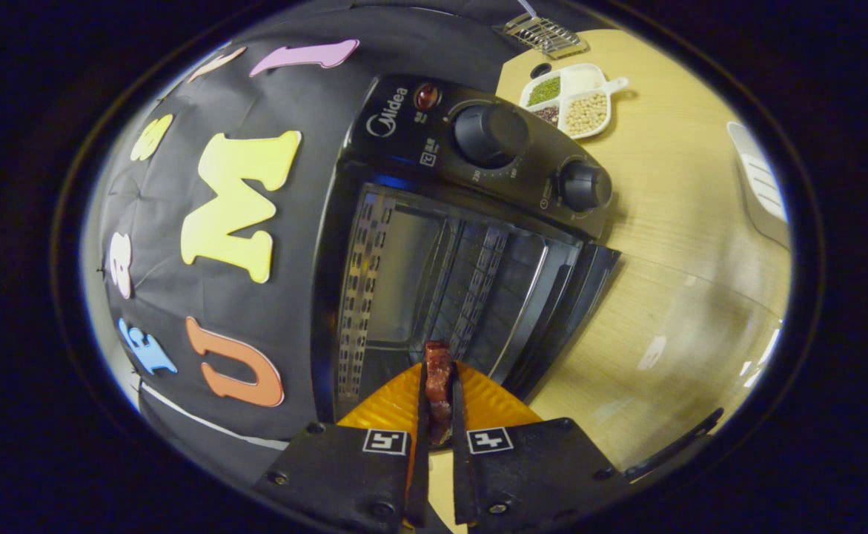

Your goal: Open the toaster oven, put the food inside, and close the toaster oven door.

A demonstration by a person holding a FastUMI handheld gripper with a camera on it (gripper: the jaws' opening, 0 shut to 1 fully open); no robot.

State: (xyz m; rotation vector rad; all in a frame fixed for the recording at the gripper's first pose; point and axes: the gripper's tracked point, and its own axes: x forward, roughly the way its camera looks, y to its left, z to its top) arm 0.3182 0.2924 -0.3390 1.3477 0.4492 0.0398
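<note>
The view is rolled sideways. A black toaster oven [478, 148] stands on the wooden table with its door [671, 356] swung fully open, the glass lying out over the tabletop. Its cavity [434, 289] shows side rails and a perforated wall. My gripper [439, 393] is shut on a dark red-brown strip of food [439, 378], which stands up between the two fingers just in front of the cavity mouth. The food's tip reaches the opening's edge. Two round knobs [491, 133] sit on the oven's control panel.
A white divided dish [574, 96] with beans and grains lies on the table beyond the oven. A metal rack [545, 33] lies further back. A white object [760, 185] rests at the table's far side. The booth's black cloth wall [219, 222] stands beside the oven.
</note>
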